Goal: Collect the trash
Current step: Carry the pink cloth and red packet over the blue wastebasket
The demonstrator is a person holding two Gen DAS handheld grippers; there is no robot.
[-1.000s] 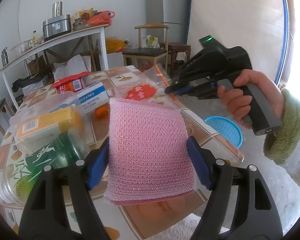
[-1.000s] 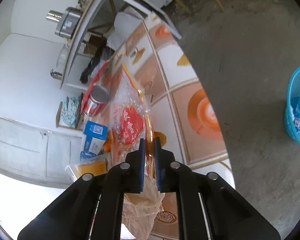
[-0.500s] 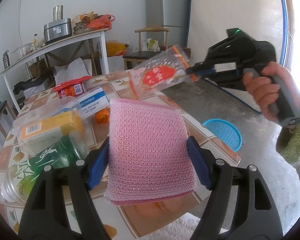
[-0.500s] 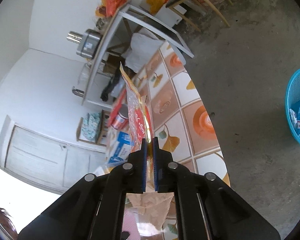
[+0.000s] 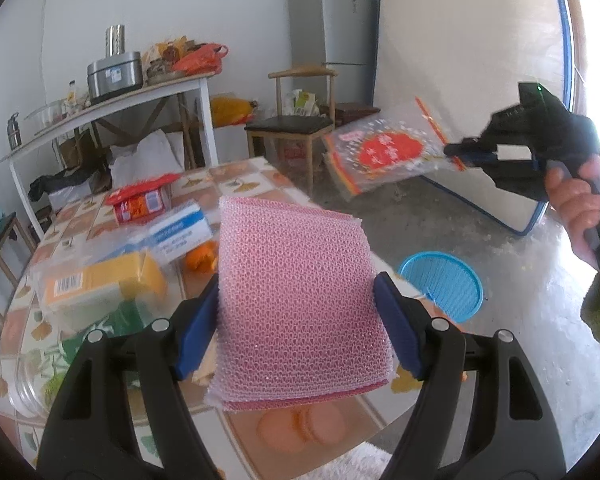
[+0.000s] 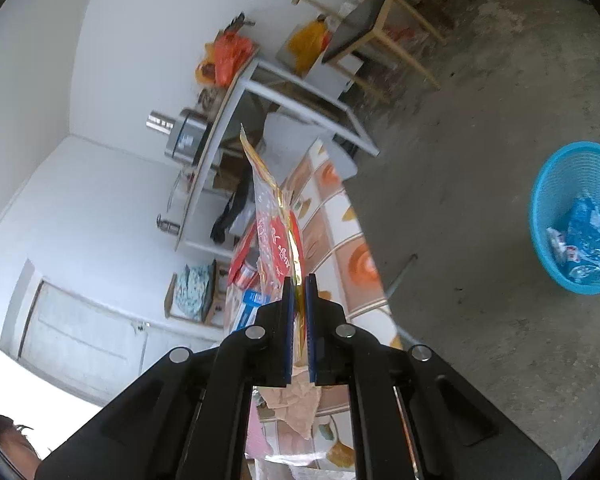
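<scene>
My left gripper (image 5: 296, 300) is shut on a pink mesh scouring pad (image 5: 296, 296), held above the tiled table (image 5: 236, 184). Its blue pads press the pad's two sides. My right gripper (image 6: 298, 292) is shut on the edge of a clear plastic bag with a red label (image 6: 276, 236). In the left wrist view that plastic bag (image 5: 388, 152) hangs in the air past the table's right edge, pinched by the right gripper (image 5: 456, 152) in a person's hand (image 5: 576, 204). A blue trash basket (image 5: 444, 284) stands on the floor below; the trash basket (image 6: 576, 216) holds blue wrappers.
On the table lie a red-lidded cup (image 5: 144, 200), a blue and white box (image 5: 176, 232), an orange peel (image 5: 200, 260), a yellow pack in a clear tub (image 5: 100, 284) and a green bottle (image 5: 80, 344). A wooden chair (image 5: 296, 128), white shelf table (image 5: 112, 108) and fridge (image 5: 332, 32) stand behind.
The right gripper has lifted the plastic bag off the table and carried it rightward and up, out past the table edge. The left gripper with the pink pad has stayed put.
</scene>
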